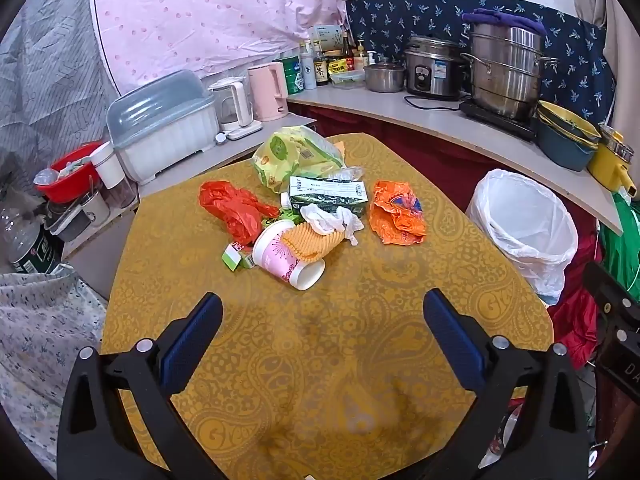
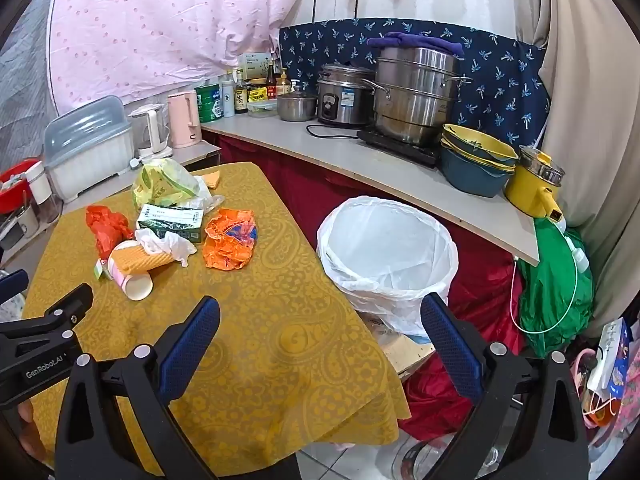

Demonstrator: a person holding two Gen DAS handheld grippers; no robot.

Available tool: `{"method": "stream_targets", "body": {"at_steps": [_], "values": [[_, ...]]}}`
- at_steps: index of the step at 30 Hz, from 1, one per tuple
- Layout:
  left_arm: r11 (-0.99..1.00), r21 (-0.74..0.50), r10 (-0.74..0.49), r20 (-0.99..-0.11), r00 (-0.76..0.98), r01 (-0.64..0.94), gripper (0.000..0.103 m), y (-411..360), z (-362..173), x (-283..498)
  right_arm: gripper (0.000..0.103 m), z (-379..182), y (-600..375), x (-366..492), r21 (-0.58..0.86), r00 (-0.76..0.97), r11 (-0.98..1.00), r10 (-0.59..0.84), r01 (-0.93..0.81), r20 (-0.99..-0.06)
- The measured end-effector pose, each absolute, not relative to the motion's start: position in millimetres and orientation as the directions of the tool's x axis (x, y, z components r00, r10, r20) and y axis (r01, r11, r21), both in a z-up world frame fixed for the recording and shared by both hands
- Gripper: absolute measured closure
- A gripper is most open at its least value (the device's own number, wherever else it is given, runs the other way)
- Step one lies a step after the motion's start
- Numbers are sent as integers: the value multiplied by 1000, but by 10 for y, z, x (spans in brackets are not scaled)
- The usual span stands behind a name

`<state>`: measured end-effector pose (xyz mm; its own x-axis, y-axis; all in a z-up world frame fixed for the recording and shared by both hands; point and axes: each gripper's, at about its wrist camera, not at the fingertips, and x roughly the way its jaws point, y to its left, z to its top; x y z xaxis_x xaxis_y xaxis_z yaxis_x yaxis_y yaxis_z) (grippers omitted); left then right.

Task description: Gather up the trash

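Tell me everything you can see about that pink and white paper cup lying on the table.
The paper cup lies tipped on its side on the yellow patterned tablecloth, at the near edge of the trash pile. It is white with a pink band and a fine printed motif. A ridged, yellow-orange piece rests across it, with a crumpled white tissue on top of that. A red plastic bag and small green cartons sit beside it. Neither gripper touches it.

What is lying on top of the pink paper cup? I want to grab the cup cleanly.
A yellow ribbed sheet drapes over the tipped pink paper cup, with crumpled white tissue on it. The cup's inside stays hidden.
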<state>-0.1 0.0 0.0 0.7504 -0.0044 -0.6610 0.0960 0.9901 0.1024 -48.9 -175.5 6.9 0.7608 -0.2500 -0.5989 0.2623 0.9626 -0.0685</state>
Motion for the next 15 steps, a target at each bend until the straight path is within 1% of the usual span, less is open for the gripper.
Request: {"method": "stream_targets", "body": {"at_steps": [15], "values": [[991,96,-8,-665,746,96,7,-13,1,10,7,104,-1738,-496,-72,762,962,-252,262,-596]]}}
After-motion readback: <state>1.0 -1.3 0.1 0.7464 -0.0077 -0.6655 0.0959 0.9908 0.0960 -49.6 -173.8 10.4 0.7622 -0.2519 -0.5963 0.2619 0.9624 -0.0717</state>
